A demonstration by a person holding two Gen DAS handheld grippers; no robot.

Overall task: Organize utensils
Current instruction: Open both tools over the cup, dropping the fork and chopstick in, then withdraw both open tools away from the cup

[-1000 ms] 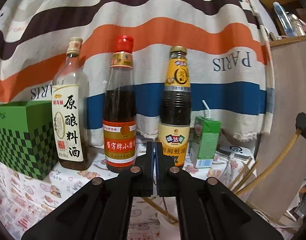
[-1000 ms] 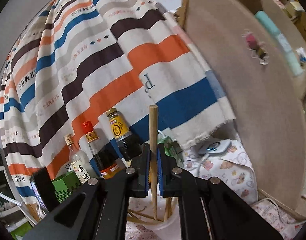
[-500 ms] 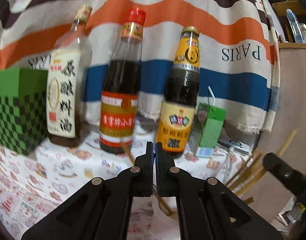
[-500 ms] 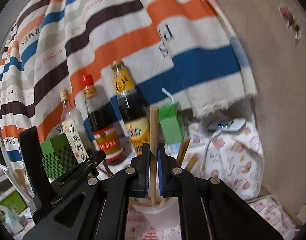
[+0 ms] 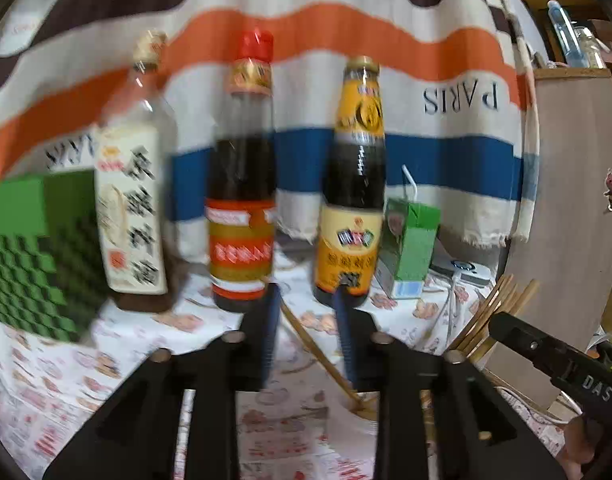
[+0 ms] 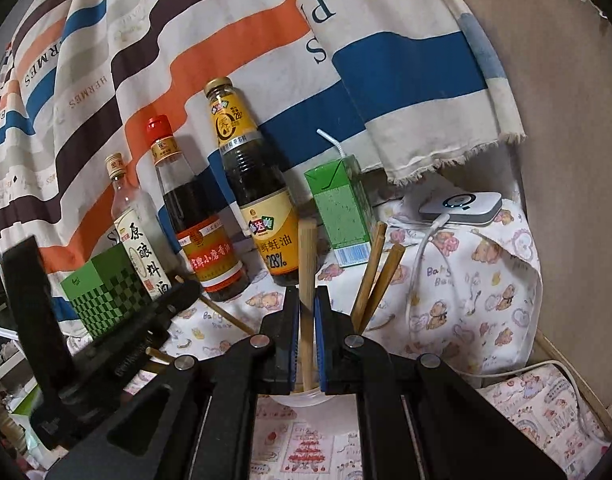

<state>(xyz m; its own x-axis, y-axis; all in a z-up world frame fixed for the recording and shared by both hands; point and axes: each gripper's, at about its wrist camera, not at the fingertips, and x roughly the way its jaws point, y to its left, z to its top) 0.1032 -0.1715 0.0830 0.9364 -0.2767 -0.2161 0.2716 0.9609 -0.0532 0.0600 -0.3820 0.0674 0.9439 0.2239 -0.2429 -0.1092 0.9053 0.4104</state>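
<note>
**Soft indoor light, one sharp view and one smeared**

The room is evenly lit and rather warm, with no hard shadows on the striped cloth (image 6: 226, 40). Through the left wrist camera everything smears sideways: the bottle labels (image 5: 130, 216) are unreadable and the green box (image 5: 38, 256) blurs. The right wrist view is crisp, label print legible. Both lenses bow straight lines outward, and the corners fall to black. Faint glare sits on the bottle glass (image 6: 194, 200).
</note>
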